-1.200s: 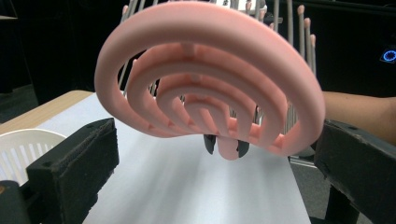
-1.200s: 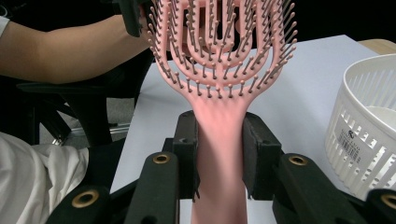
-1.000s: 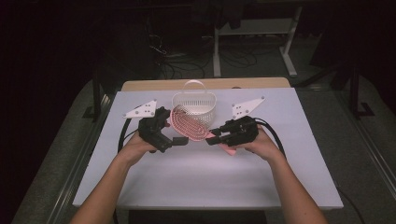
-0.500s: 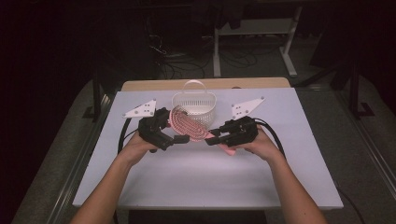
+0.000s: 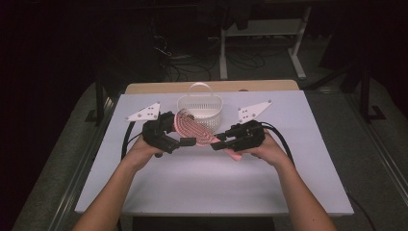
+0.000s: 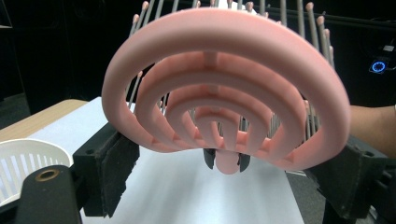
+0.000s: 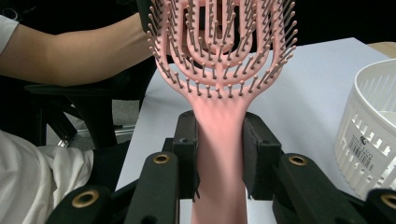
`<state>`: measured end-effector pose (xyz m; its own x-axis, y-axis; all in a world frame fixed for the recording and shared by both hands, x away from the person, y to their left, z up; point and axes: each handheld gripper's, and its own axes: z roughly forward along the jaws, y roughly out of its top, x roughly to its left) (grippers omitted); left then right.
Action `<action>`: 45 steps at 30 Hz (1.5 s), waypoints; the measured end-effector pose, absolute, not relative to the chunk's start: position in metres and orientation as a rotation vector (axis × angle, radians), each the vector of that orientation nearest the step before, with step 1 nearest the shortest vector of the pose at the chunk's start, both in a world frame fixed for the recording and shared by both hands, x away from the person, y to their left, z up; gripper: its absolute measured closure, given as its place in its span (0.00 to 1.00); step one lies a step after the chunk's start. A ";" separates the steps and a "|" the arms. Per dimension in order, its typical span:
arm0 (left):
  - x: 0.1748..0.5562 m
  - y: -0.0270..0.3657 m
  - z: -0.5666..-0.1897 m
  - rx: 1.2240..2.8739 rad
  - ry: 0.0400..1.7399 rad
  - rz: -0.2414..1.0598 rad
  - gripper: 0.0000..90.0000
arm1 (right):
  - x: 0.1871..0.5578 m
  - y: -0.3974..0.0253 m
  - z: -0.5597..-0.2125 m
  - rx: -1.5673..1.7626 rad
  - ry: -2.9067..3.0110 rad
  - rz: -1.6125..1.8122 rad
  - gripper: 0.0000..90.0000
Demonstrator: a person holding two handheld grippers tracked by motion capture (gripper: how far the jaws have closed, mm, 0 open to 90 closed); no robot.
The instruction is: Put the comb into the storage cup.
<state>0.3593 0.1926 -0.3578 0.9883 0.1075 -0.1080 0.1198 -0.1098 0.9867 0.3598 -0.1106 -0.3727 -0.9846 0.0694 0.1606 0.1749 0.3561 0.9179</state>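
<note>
A pink vented hairbrush (image 5: 192,127) hangs above the white table, just in front of a white slotted basket (image 5: 199,103). My right gripper (image 5: 219,142) is shut on its handle (image 7: 219,154), with the bristled head (image 7: 219,42) pointing away from it. My left gripper (image 5: 185,137) is open, one jaw standing close on each side of the brush head (image 6: 224,84); whether the pads touch the head I cannot tell. In the left gripper view the right gripper (image 6: 226,161) shows beyond the head, pinching the handle. The basket also shows in both gripper views (image 6: 28,158) (image 7: 369,140).
Two white three-cornered plates (image 5: 143,113) (image 5: 254,110) lie on the table either side of the basket. The white tabletop (image 5: 207,183) stretches bare toward the person. Cables trail from both grippers. Dark floor and desk legs lie beyond the far edge.
The left gripper has edged a little to the right, bringing its jaws around the brush head. The right gripper and the brush have hardly moved.
</note>
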 end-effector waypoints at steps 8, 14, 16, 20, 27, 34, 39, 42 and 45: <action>0.358 0.192 -0.357 1.684 0.186 -0.011 0.19 | 0.361 -0.109 -0.375 -0.219 -2.505 -1.711 0.76; 0.359 0.190 -0.357 1.697 0.198 -0.019 0.19 | 0.362 -0.109 -0.378 -0.220 -2.513 -1.692 0.76; 0.359 0.189 -0.357 1.694 0.195 -0.025 0.20 | 0.363 -0.109 -0.379 -0.213 -2.520 -1.687 0.76; 0.359 0.190 -0.358 1.683 0.204 -0.035 0.22 | 0.363 -0.106 -0.382 -0.203 -2.527 -1.668 0.76; 0.360 0.191 -0.358 1.675 0.196 -0.040 0.22 | 0.364 -0.105 -0.383 -0.193 -2.494 -1.677 0.76; 0.357 0.191 -0.358 1.662 0.170 -0.021 0.20 | 0.365 -0.106 -0.383 -0.180 -2.457 -1.697 0.76; 0.355 0.192 -0.357 1.663 0.156 -0.005 0.18 | 0.365 -0.110 -0.382 -0.181 -2.404 -1.735 0.76; 0.354 0.191 -0.357 1.667 0.151 -0.002 0.17 | 0.365 -0.111 -0.382 -0.181 -2.393 -1.741 0.77; 0.355 0.191 -0.357 1.662 0.149 -0.004 0.18 | 0.365 -0.111 -0.383 -0.179 -2.386 -1.739 0.77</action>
<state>0.3546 0.1914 -0.3568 0.9912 0.0956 -0.0915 0.1000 -0.0890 0.9910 0.3654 -0.1107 -0.3826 -0.9760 -0.0100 0.2176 0.2041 0.3071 0.9295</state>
